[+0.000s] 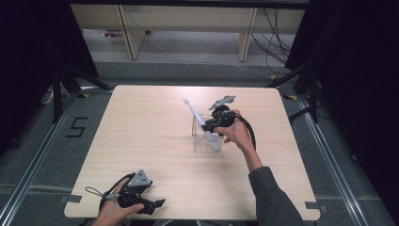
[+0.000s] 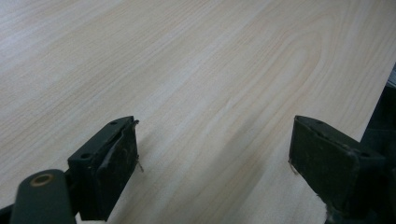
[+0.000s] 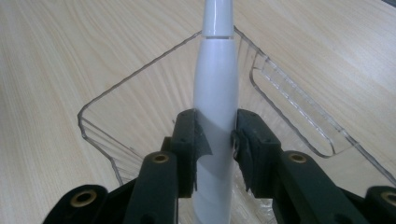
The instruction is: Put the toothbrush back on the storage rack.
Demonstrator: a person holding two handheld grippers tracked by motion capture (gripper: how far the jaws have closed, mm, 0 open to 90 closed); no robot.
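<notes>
Jaws stand apart on our left gripper [image 1: 157, 203], low at the table's [image 1: 150, 132] near left edge with nothing between them. Farther right, near the centre, our right gripper [image 3: 215, 140] is clamped on the white electric toothbrush [image 3: 215, 102], tilted inside the clear plastic container [image 3: 299, 116].

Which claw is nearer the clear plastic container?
Right. The right claw is directly over the clear plastic container, gripping the white electric toothbrush that leans in it. The left claw rests far off at the table's near edge, open.
</notes>
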